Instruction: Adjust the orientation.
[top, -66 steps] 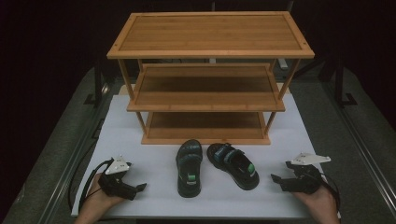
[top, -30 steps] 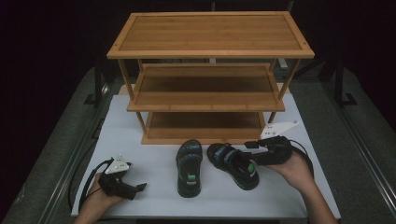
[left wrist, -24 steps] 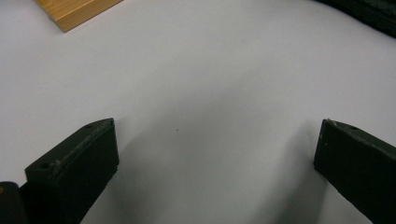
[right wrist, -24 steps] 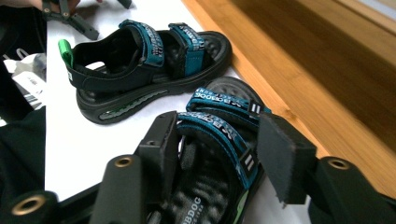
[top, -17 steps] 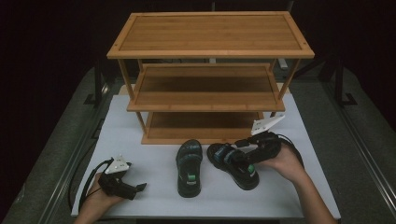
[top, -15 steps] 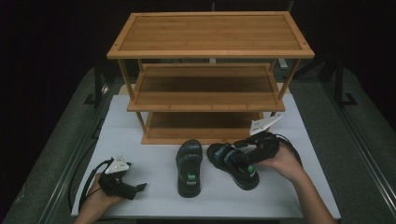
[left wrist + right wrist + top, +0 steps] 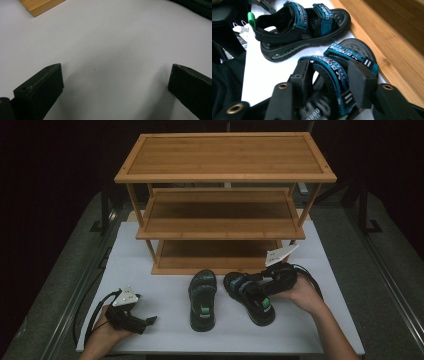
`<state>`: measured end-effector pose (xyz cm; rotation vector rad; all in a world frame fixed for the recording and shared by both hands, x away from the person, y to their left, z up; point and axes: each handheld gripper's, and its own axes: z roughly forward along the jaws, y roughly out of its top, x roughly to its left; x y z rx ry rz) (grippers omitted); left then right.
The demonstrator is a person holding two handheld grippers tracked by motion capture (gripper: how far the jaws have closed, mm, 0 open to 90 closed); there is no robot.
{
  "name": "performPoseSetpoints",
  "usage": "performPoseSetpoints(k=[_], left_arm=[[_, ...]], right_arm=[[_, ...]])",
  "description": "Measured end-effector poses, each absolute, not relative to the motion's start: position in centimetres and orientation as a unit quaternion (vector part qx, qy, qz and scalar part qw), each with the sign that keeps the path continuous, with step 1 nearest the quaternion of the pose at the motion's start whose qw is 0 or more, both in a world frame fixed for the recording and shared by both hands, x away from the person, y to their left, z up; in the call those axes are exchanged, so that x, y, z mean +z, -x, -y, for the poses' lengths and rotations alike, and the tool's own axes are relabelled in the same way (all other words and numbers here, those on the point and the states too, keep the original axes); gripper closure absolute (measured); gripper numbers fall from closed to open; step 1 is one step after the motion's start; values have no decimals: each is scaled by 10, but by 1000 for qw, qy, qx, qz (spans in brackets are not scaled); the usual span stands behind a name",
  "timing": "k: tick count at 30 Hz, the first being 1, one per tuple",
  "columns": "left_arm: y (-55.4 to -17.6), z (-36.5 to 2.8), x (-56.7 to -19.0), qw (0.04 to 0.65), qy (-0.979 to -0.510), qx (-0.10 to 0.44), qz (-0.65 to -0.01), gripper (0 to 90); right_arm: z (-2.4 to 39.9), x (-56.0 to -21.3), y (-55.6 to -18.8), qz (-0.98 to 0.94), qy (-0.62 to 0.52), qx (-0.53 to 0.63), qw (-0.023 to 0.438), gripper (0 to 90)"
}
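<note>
Since the earliest frame, the right hand-held gripper has left its resting place at the near right corner of the bench and travelled left and farther in, until it sits over the right sandal; in the frames just before this one it was already at that sandal and has only settled slightly. Its jaws have just been closing, and in the right gripper view they now stand on either side of the sandal's middle blue strap, narrow and pressing on it from both sides. The left hand-held gripper has stayed where it was at the near left of the bench, jaws spread wide with only bare white surface between them in the left gripper view. Neither sandal has shifted from its earlier spot. The right sandal lies on the white bench just in front of the wooden shoe rack, toe pointing toward the rack's lowest shelf and angled a little to the left, just right of the left sandal, which lies near it but apart. It is a black sandal with a thick ribbed sole, blue straps printed with white lettering, and a green patch near the heel.
</note>
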<state>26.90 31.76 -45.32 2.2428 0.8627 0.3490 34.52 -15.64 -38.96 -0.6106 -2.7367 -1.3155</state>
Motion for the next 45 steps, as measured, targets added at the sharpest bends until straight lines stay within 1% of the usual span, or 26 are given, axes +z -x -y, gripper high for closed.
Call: performPoseSetpoints(k=[5,6,7,8,9,14,18,33,39,45], left_arm=[[-269,-318,-453,350,-865,134,-333,0],[-269,-318,-453,350,-865,134,-333,0],[-269,-318,-453,350,-865,134,-333,0],[-269,-318,-453,350,-865,134,-333,0],[-269,-318,-453,350,-865,134,-333,0],[-269,-318,-453,350,-865,134,-333,0],[-269,-318,-453,351,-865,134,-333,0],[-269,-318,-453,350,-865,133,-333,0],[-269,-318,-453,350,-865,133,-334,0],[-269,-318,-453,350,-865,133,-334,0]], right_arm=[[159,-387,-340,889,203,-411,11,608],[159,-386,-339,890,204,-408,10,676],[159,-386,-339,890,204,-408,10,676],[160,-386,-338,892,204,-404,0,680],[161,-385,-337,893,203,-402,6,678],[159,-385,-336,894,201,-400,-1,661],[156,-386,-337,894,201,-400,-2,688],[155,-374,-329,885,203,-420,-9,697],[144,-365,-327,879,209,-427,-23,697],[129,-366,-329,879,209,-427,-28,697]])
